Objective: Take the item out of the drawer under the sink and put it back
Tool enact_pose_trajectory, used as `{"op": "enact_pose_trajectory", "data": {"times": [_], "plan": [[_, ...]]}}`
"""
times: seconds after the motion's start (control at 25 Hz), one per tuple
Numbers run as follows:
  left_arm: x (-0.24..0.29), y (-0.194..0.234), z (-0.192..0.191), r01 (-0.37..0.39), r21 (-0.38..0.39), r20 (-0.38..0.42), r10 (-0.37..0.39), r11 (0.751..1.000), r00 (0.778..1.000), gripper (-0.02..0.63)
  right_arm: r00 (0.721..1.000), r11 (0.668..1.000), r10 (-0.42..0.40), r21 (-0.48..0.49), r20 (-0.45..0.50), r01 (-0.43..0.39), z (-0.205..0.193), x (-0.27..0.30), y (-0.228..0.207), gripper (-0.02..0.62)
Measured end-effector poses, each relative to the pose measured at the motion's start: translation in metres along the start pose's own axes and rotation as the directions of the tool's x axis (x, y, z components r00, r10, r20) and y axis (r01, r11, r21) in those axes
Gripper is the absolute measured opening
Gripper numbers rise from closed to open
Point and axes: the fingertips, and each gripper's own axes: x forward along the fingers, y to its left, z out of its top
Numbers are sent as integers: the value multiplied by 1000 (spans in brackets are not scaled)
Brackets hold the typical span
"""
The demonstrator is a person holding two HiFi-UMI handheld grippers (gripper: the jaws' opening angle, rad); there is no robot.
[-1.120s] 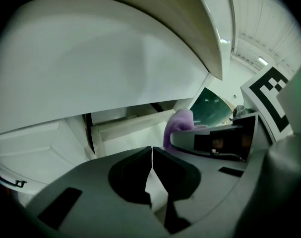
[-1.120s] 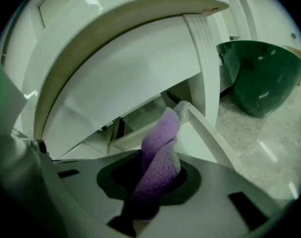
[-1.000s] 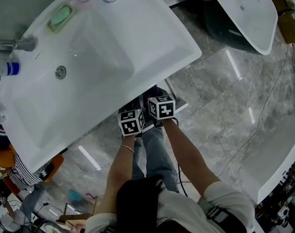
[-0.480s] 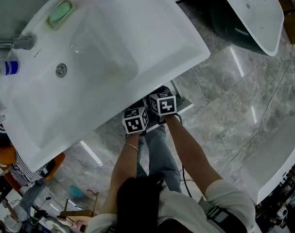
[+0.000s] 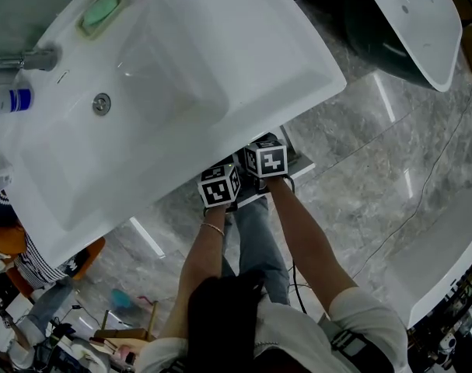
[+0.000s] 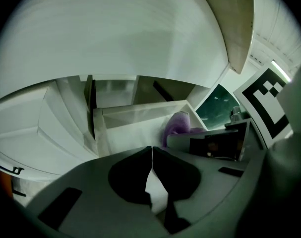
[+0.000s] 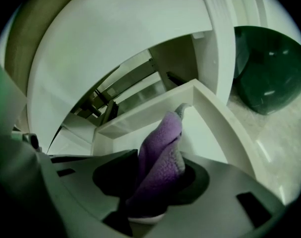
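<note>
A purple fluffy cloth [image 7: 162,143] stands between the jaws of my right gripper [image 7: 155,182], over the open white drawer [image 7: 210,108] under the sink [image 5: 181,68]. These jaws have just been opening and now stand apart, with the cloth loose between them. My left gripper [image 6: 151,155] is shut on nothing, just left of the right one, over the same drawer [image 6: 135,118]. From there the cloth [image 6: 179,128] shows to the right. In the head view only the left marker cube [image 5: 220,185] and the right marker cube [image 5: 267,160] show. The sink's rim hides the jaws.
A tap [image 5: 26,59], green soap [image 5: 100,10] and a bottle [image 5: 10,99] sit on the sink. A dark green pedestal [image 7: 269,68] with another white basin [image 5: 414,14] stands right of the drawer. A person in stripes [image 5: 33,274] is at the lower left.
Both marker cubes have stayed close together at the sink's front rim. The head camera has shifted a little. The jaws show in no earlier frame.
</note>
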Motion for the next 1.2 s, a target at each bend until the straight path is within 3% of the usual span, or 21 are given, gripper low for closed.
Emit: {"op": "enact_pose_trajectory", "data": {"times": [0.12,0.44,0.88,1.2], "plan": [[-2,2,1,9,6,6,-9,1000,1000,11,1000,1000,10,5,5,-10,2,-1,6,212],[-13,-3,1,21,39,-12,-21,999,1000,11,1000,1000,6,24,26,-6,1,-12,9,261],[-51,-17,18,57,66,28,-59,996,998,11,996,1000,3,26,88,-5,12,-63,27,273],[-91,-30,33,87,82,79,-94,993,992,10,985,998,-46,54,168,37,26,-109,43,273]]}}
